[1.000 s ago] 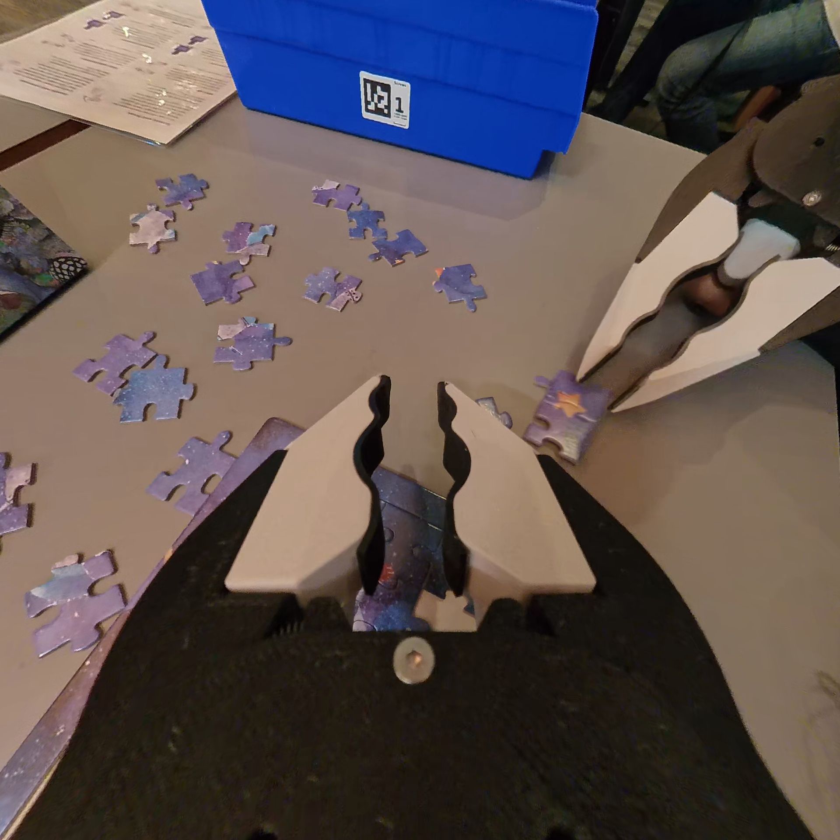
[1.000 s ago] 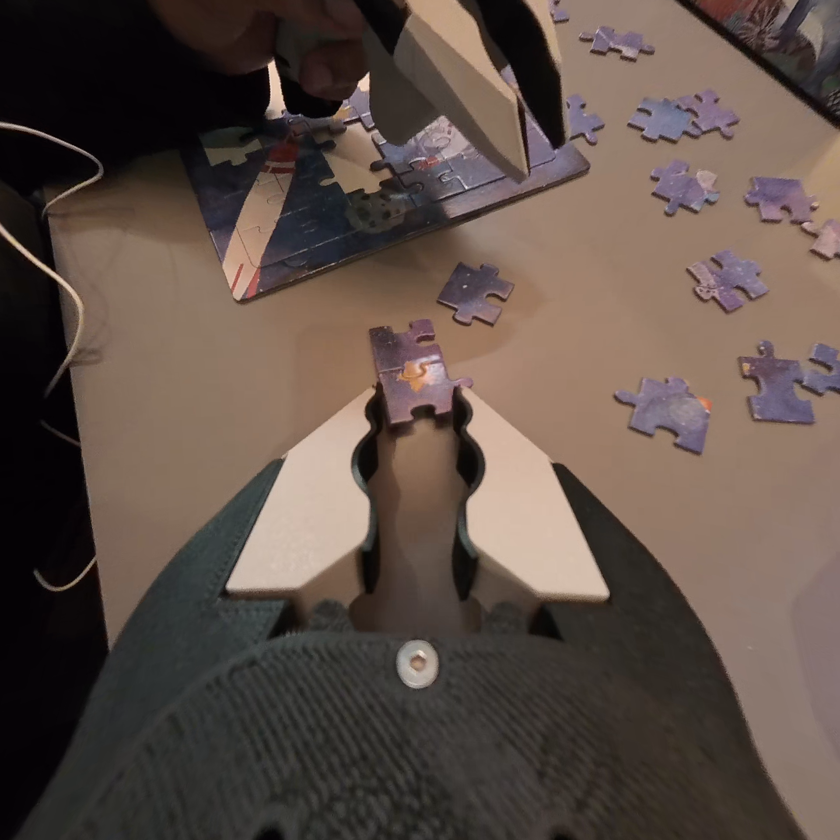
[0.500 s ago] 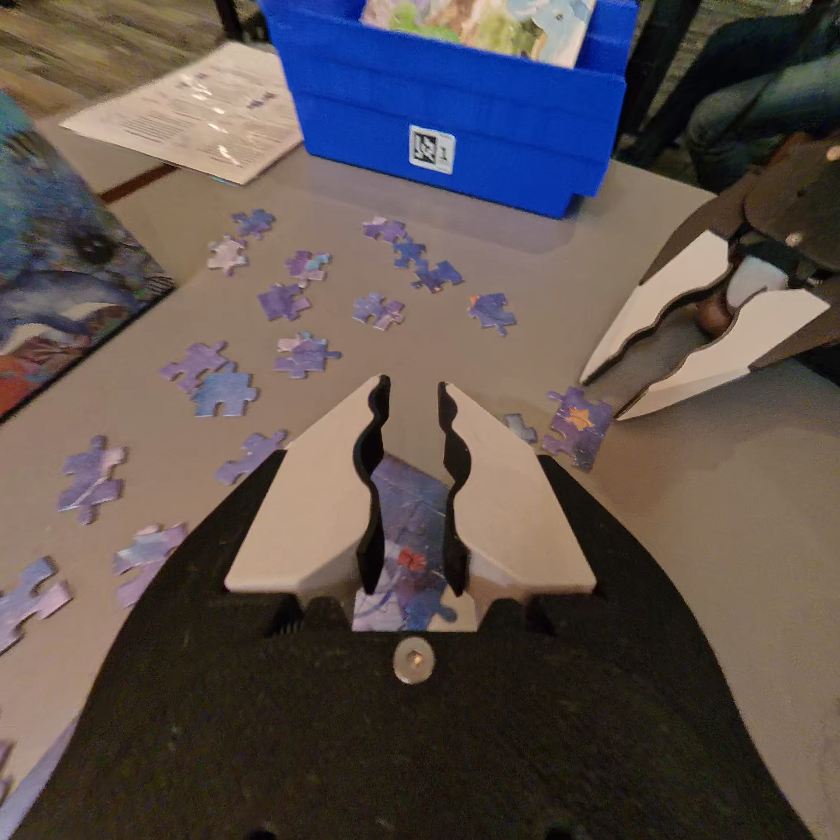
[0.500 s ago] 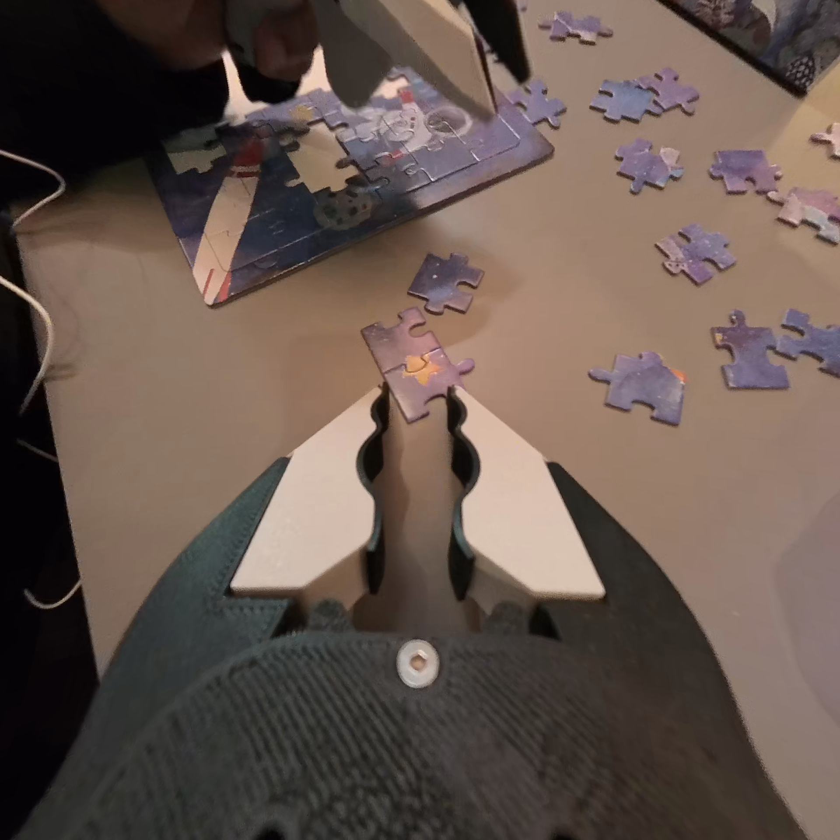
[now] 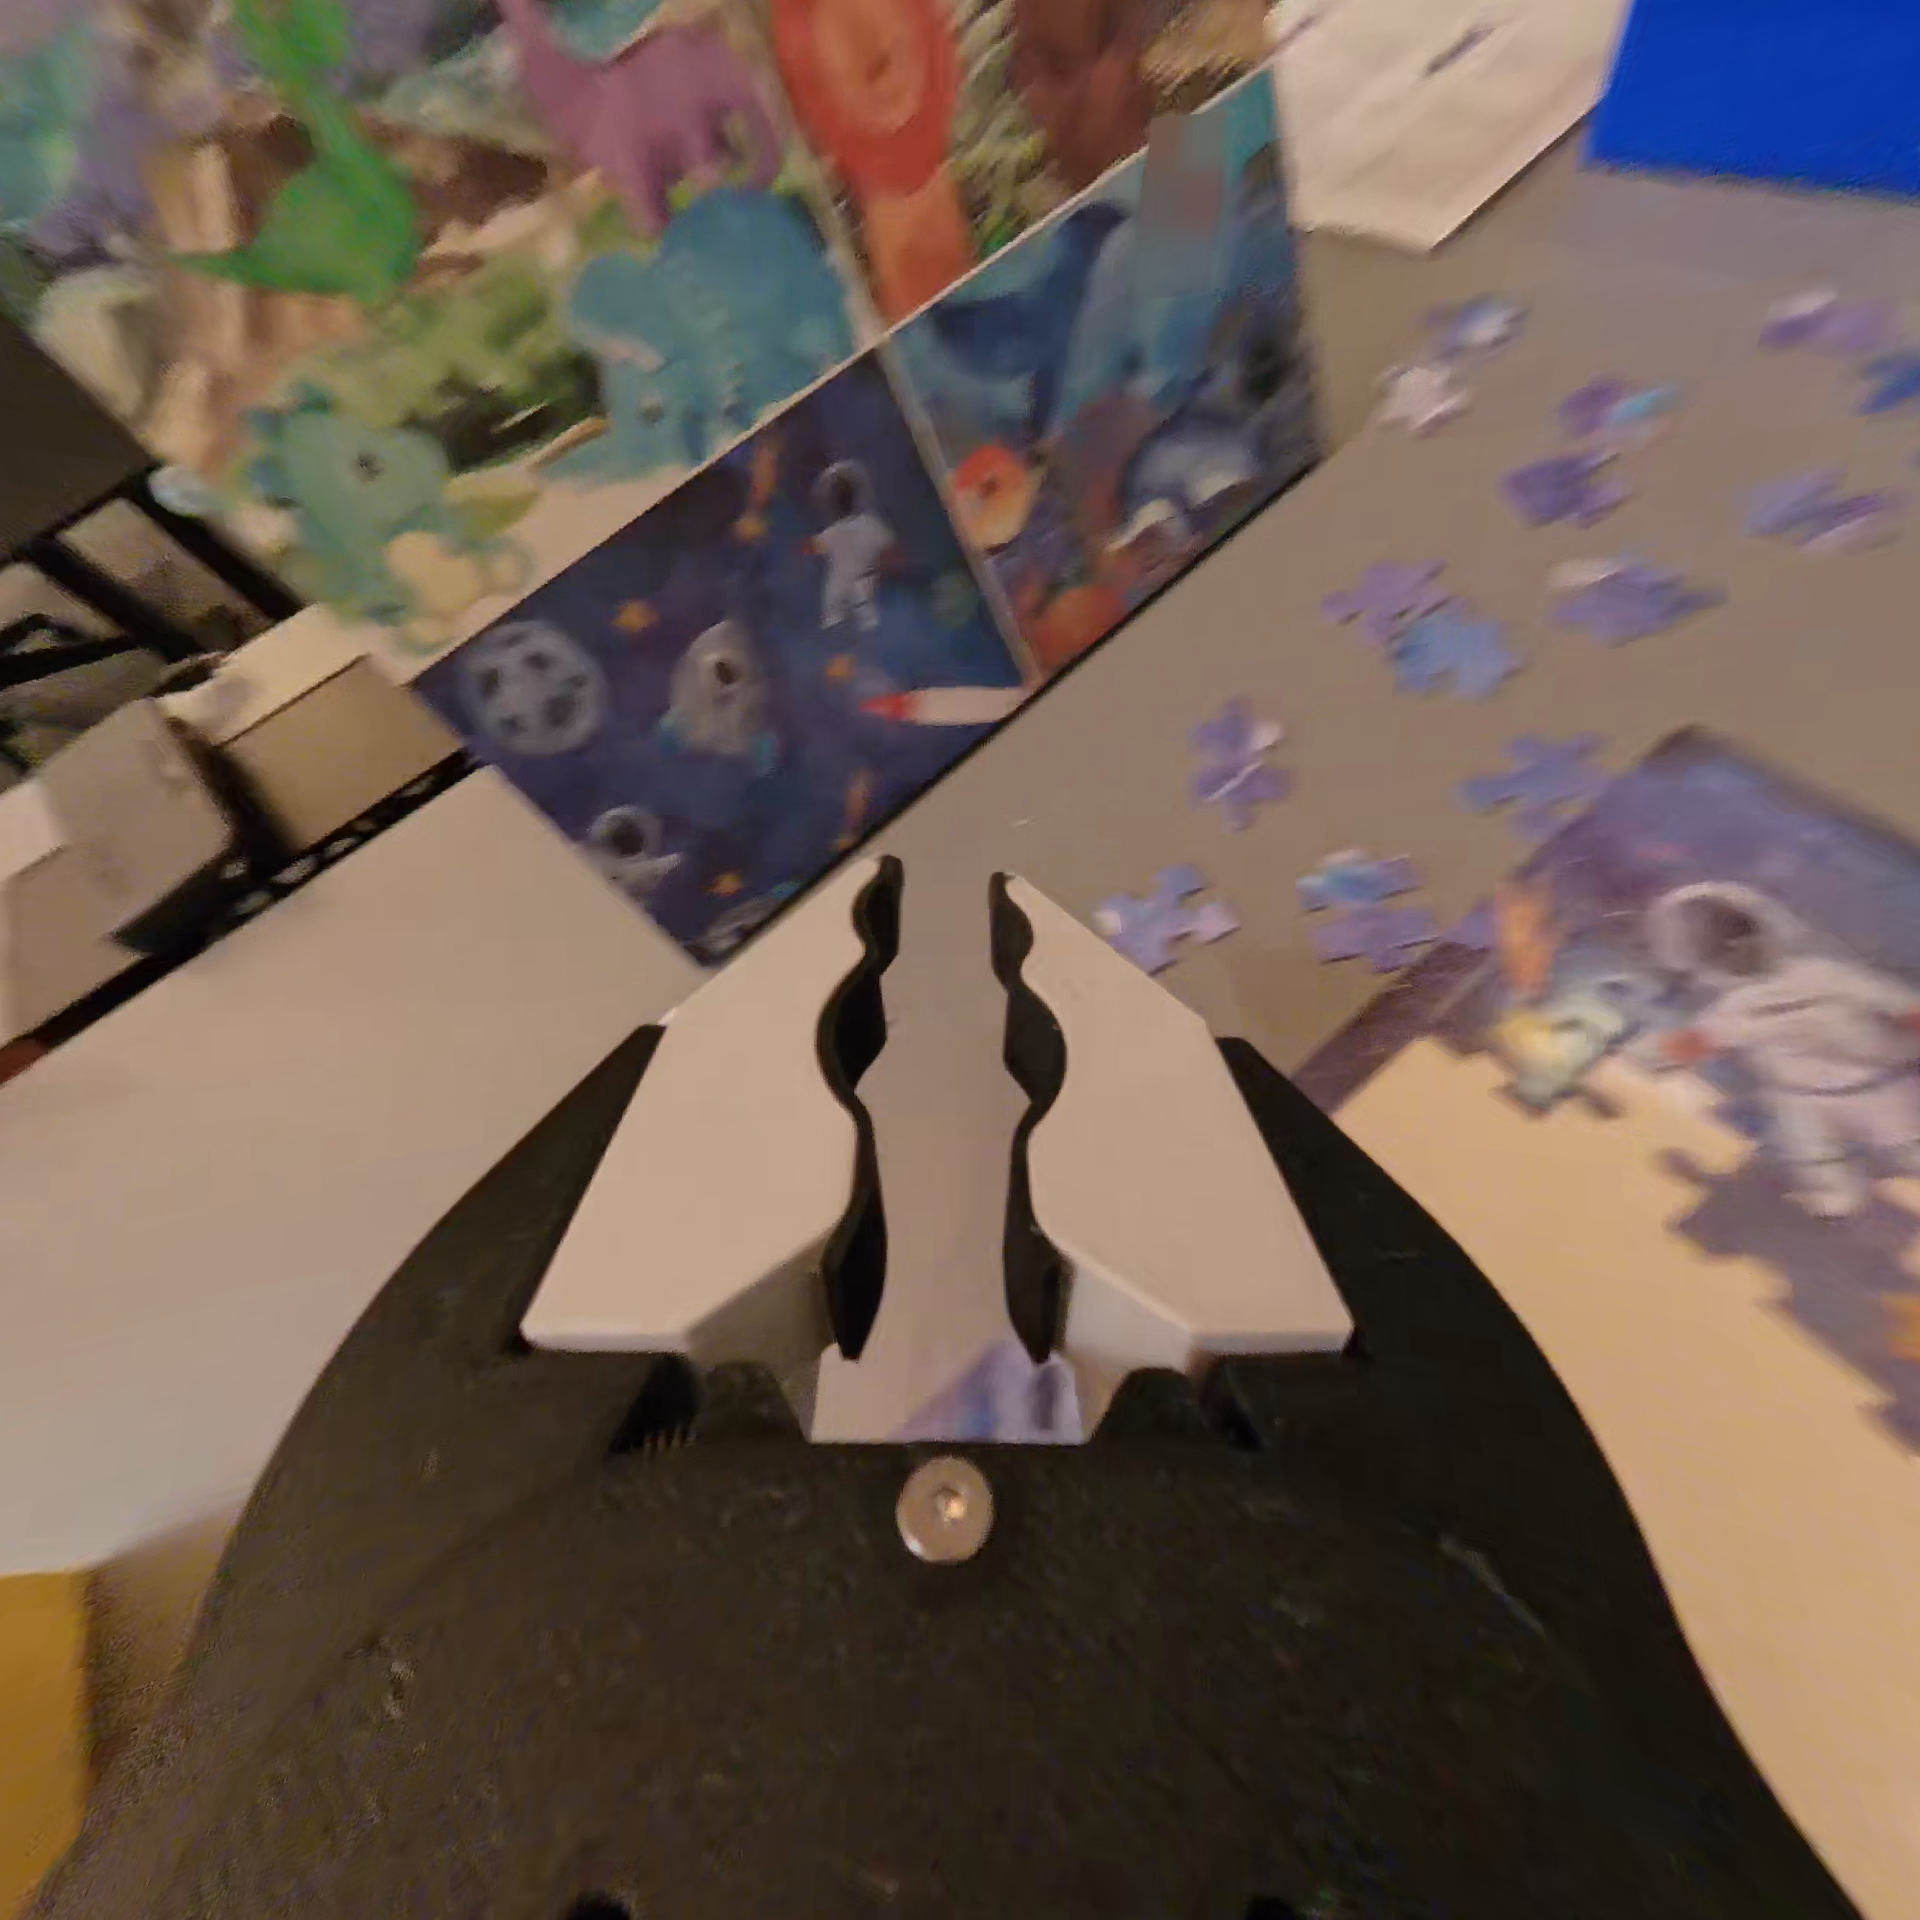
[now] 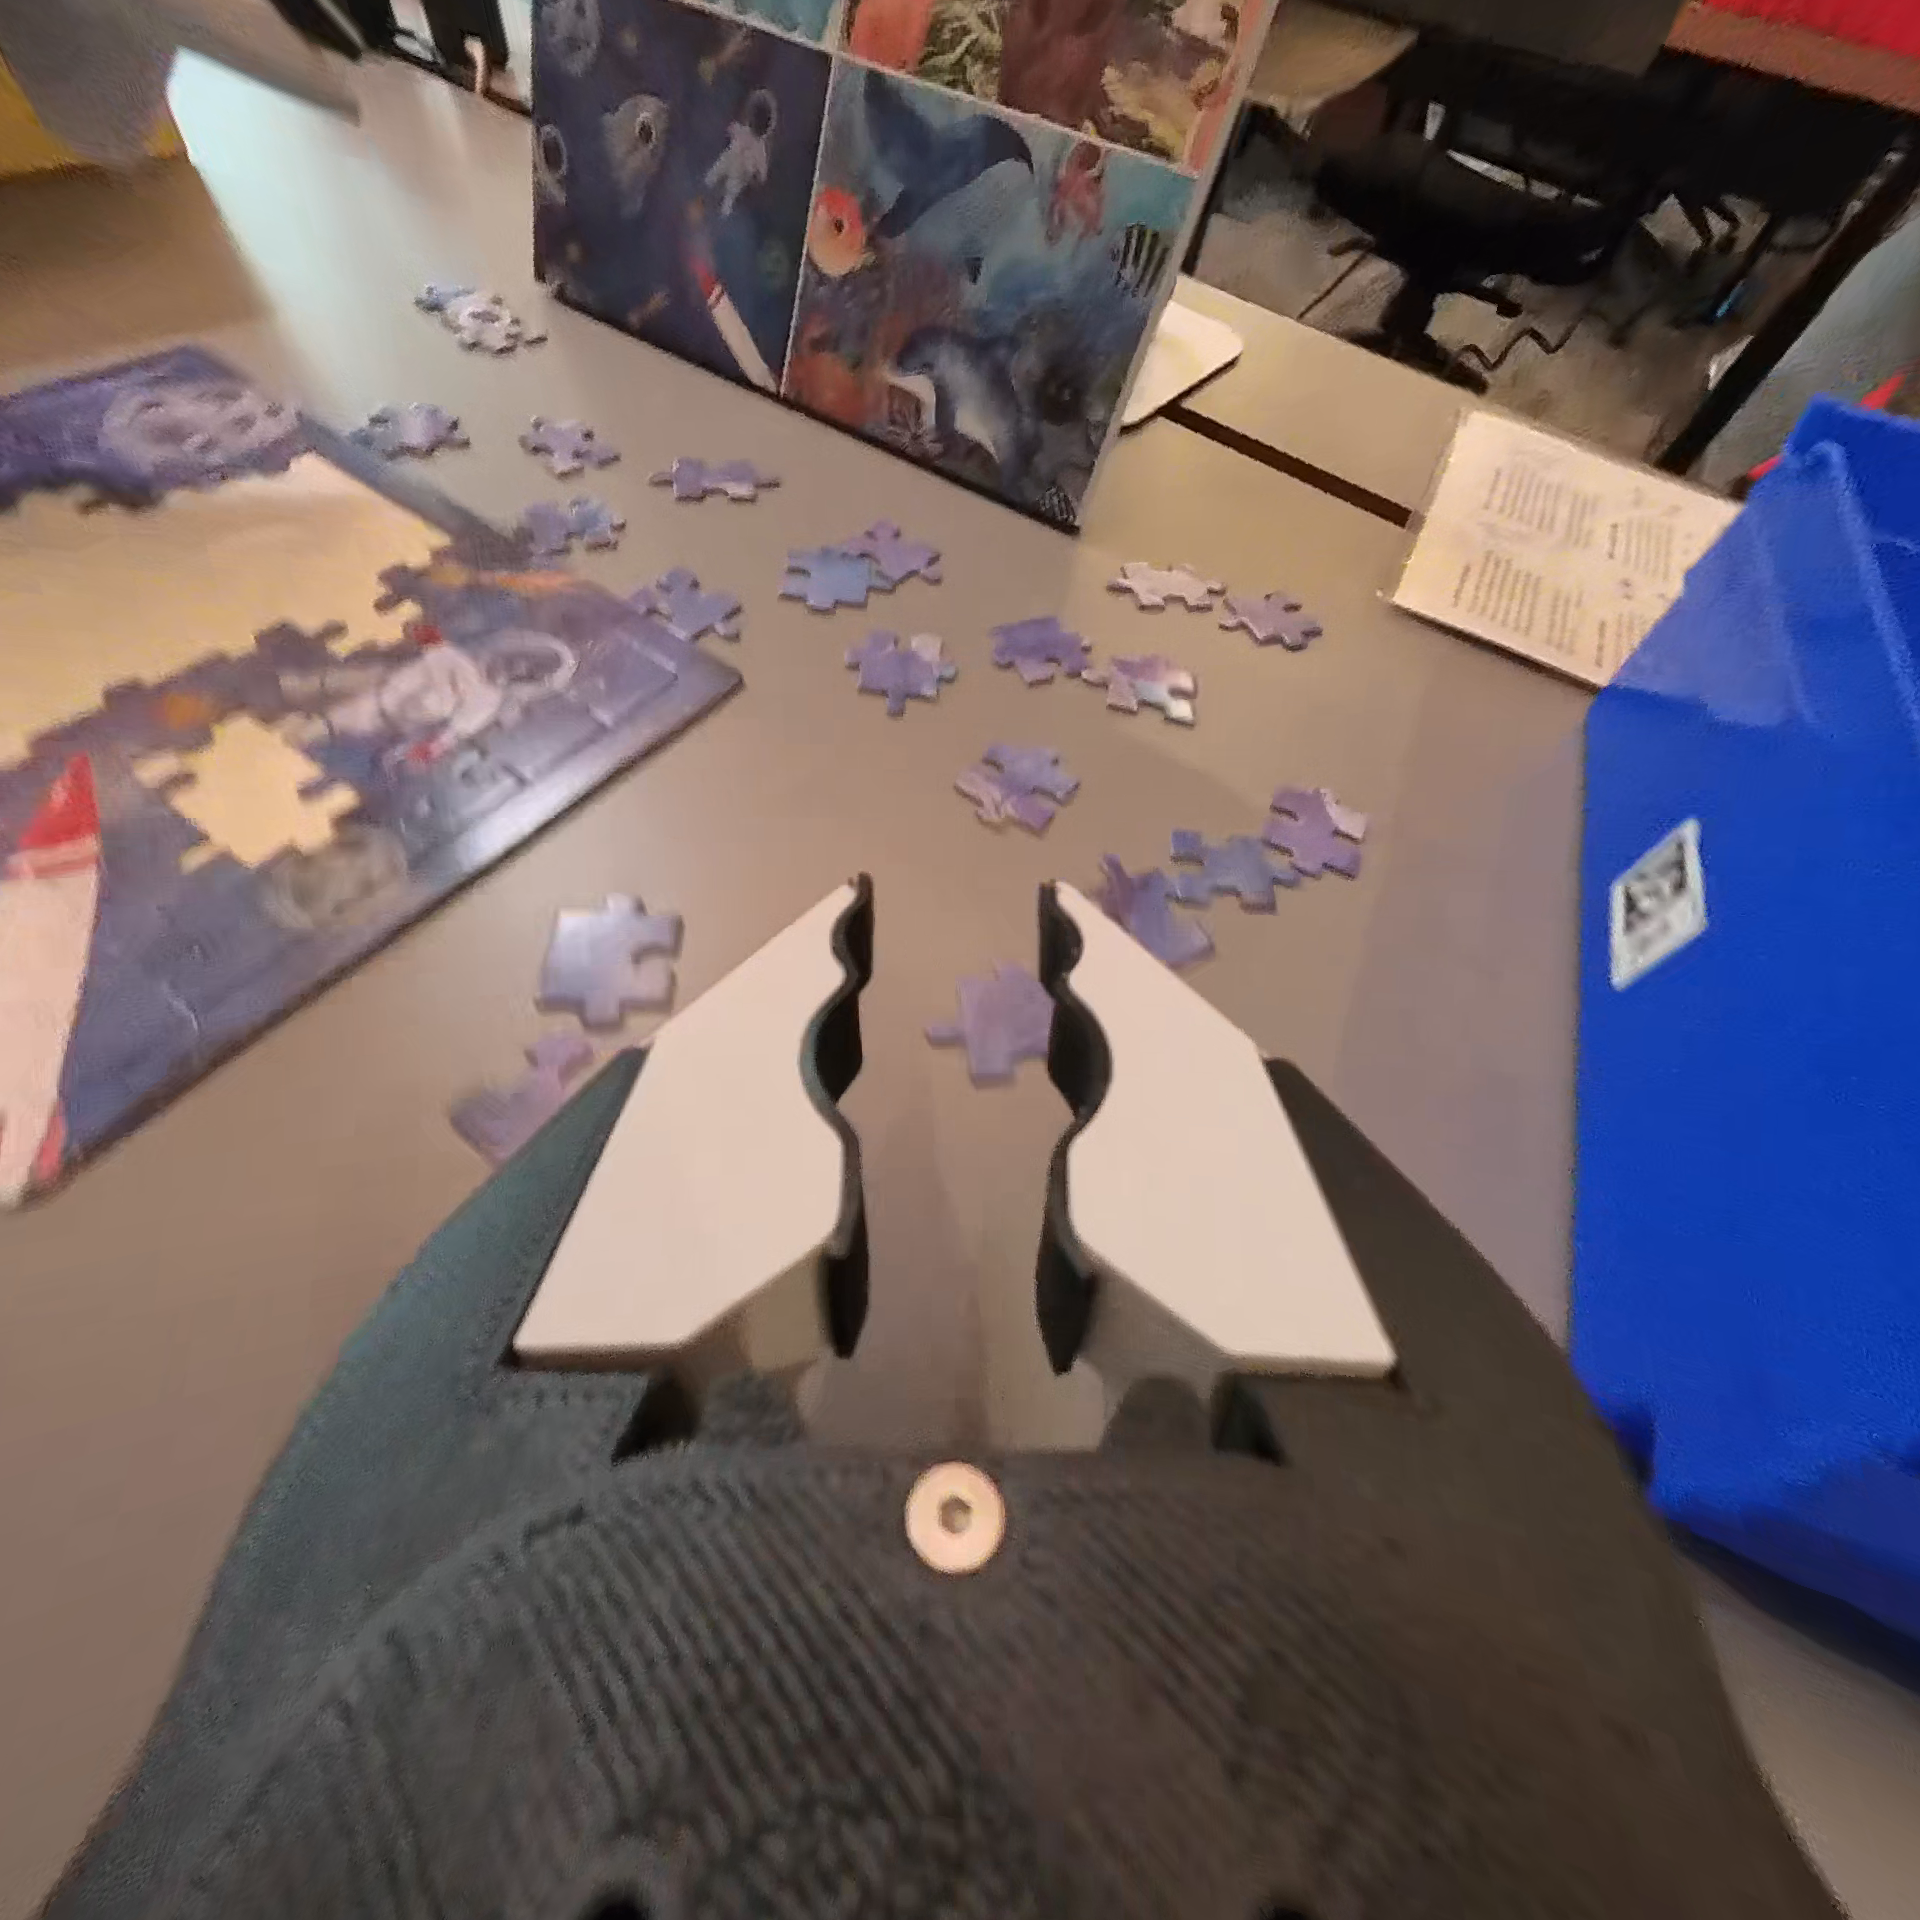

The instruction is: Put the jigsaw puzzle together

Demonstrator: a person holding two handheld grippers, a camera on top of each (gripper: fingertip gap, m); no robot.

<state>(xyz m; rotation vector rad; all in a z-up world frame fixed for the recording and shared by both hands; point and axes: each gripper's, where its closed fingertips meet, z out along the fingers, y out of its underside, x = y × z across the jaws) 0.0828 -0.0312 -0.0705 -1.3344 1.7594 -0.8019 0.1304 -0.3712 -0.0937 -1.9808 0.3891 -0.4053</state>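
**Left wrist view.** The picture is smeared. The left tool [image 5: 940,883] sits just below the middle of the frame with its two pale wedge fingers [image 5: 748,1143] released. A narrow gap runs between the dark wavy pads, and only the bare grey surface [image 5: 1039,790] shows through it. Nearest to the tips, to their right, lie small loose purple cardboard jigsaw pieces [image 5: 1164,914]. Farther right is a partly filled space-picture jigsaw board [image 5: 1714,997] with an astronaut on it. An upright cardboard box printed with space, sea and dinosaur scenes [image 5: 727,665] fills the upper left.

**Right wrist view.** The right tool [image 6: 956,899] is also released, with its jaws set wider and nothing clamped. One flat purple jigsaw piece [image 6: 987,1023] lies on the surface inside the gap, partly hidden behind the right-hand finger [image 6: 1174,1122]. No pad presses on it. Another bluish loose piece [image 6: 608,956] lies just left of the tips, and more are scattered above. The jigsaw board is at the left edge, the printed box is at top centre, and a blue plastic bin [image 6: 1756,1143] fills the right side. A white printed sheet [image 6: 1538,540] lies above the bin.
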